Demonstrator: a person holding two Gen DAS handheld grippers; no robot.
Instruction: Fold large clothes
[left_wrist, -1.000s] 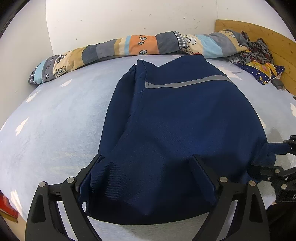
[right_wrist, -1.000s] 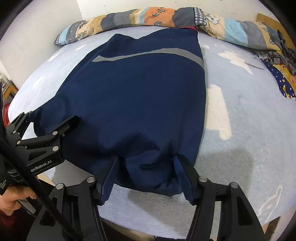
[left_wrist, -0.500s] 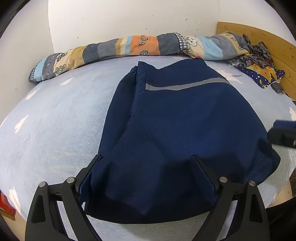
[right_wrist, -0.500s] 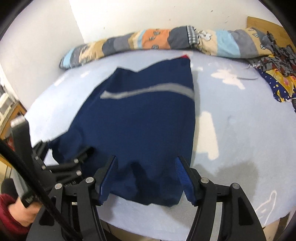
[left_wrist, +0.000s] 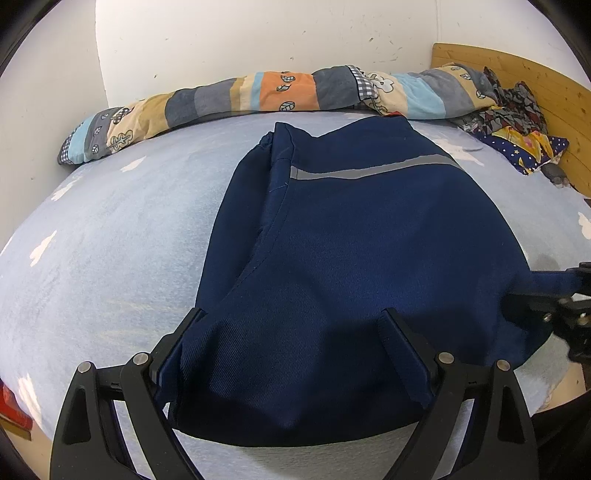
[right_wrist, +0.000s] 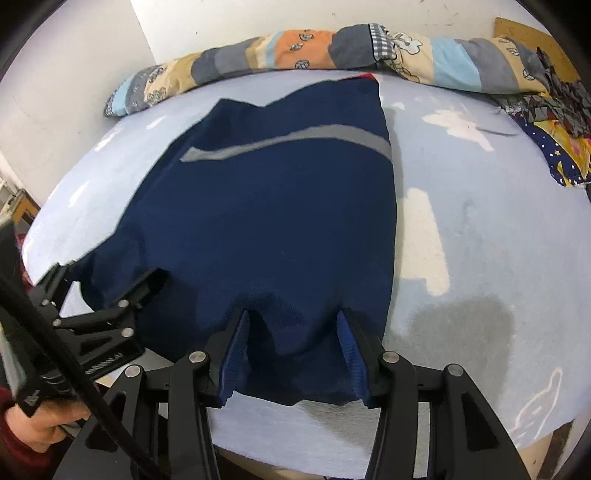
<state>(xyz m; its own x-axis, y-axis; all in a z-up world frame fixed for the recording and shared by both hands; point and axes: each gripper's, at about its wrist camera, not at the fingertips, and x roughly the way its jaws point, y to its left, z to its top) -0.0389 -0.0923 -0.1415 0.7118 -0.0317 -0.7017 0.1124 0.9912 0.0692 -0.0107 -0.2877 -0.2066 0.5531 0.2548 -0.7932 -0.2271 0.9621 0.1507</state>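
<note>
A navy blue garment with a grey reflective stripe lies folded lengthwise on the pale blue bed; it also shows in the right wrist view. My left gripper is open, its fingers straddling the garment's near left corner. My right gripper is open, its fingers astride the near right corner. The left gripper shows at the left of the right wrist view, and the right gripper at the right edge of the left wrist view.
A patchwork quilt roll runs along the wall at the far side of the bed. A heap of patterned clothes lies at the far right by the wooden headboard. The bed's near edge is just below the grippers.
The right gripper lifted away half a second ago and has come back down over the near right corner. The left gripper has stayed put at the near left corner.
</note>
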